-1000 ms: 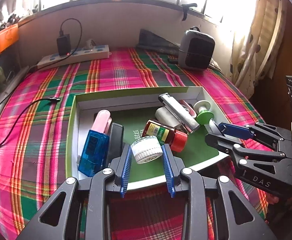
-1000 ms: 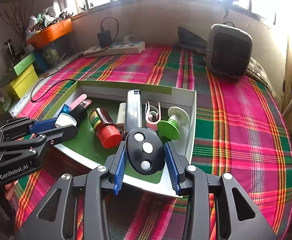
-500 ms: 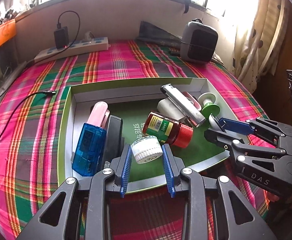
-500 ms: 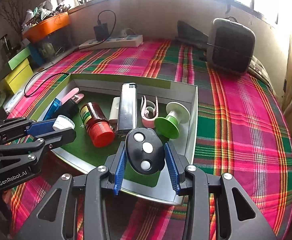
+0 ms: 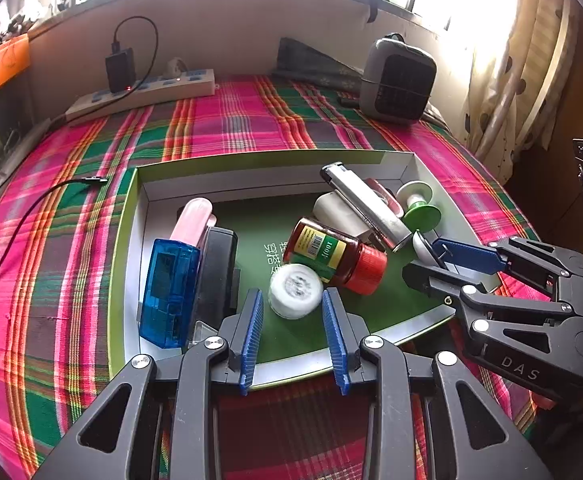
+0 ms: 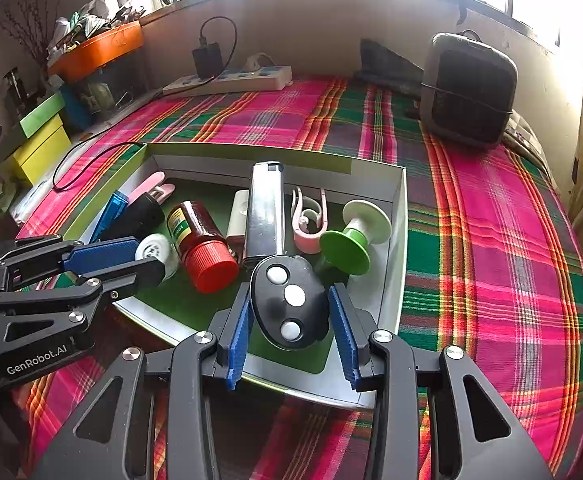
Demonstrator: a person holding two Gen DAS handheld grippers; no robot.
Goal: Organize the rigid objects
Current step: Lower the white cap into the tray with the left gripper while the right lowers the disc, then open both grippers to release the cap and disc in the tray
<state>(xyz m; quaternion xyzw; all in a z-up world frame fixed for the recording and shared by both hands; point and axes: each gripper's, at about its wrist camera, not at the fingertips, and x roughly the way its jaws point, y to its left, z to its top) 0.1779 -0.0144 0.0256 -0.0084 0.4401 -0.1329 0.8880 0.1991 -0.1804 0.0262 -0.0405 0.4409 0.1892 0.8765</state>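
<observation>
A green-rimmed shallow box (image 5: 125, 248) lies on the plaid cloth and holds a blue case (image 5: 167, 288), a red-capped brown bottle (image 5: 333, 256), a silver lighter (image 5: 365, 204) and a green spool (image 5: 419, 204). My left gripper (image 5: 294, 312) is open over the box's near edge. A small white jar (image 5: 295, 290) lies tipped on its side between its fingers, free of both pads. My right gripper (image 6: 291, 312) has widened around a black three-button remote (image 6: 287, 306); small gaps show at both pads.
A grey heater (image 6: 467, 88) stands at the back right, a white power strip (image 5: 143, 92) with a charger at the back left. A black cable (image 5: 31, 216) lies left of the box. Yellow and green boxes (image 6: 39, 140) sit far left.
Both grippers lowered toward the box. My left jaws opened and the white jar dropped and tipped onto its side. My right jaws widened around the remote.
</observation>
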